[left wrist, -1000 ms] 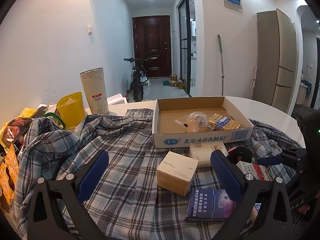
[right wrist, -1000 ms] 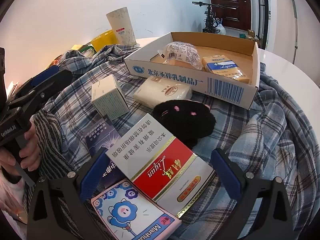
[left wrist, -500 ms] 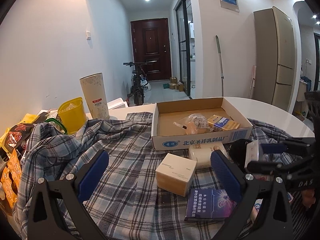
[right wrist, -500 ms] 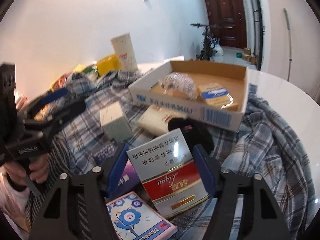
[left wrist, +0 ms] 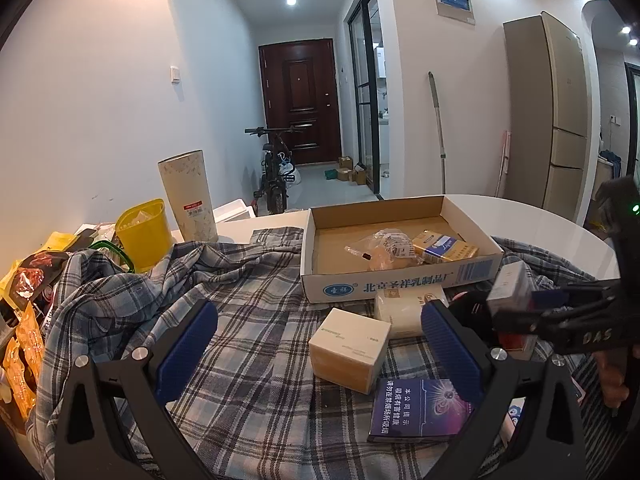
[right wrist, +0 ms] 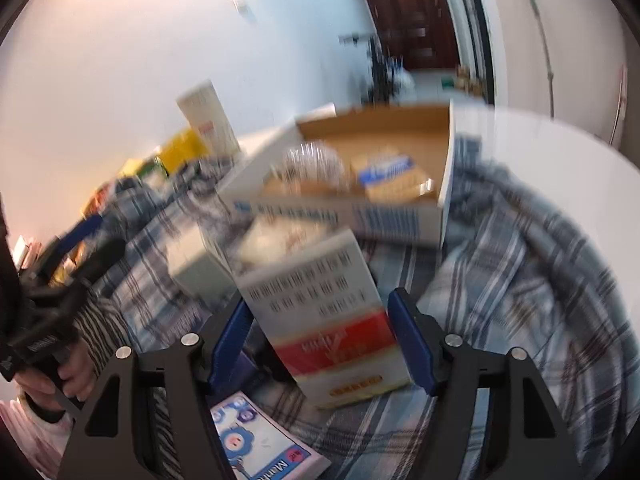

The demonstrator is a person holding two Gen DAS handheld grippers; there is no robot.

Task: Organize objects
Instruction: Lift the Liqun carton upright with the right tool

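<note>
The right gripper (right wrist: 326, 344) clamps the red-and-white carton (right wrist: 320, 312), lifted off the plaid cloth (left wrist: 248, 320); next it needs carrying into the cardboard box (left wrist: 400, 280). The left gripper (left wrist: 320, 348) hangs open.

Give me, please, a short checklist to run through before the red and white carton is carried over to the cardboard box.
1. Right tongs shut on the red and white carton: ok.
2. Carton lifted off the plaid cloth: ok; the left view shows it raised.
3. Free space in the cardboard box beside the bagged item and the yellow pack: ok.
4. Left tongs open, holding nothing: ok.
5. Firmness of the grip: cannot tell; the right view is blurred.
</note>
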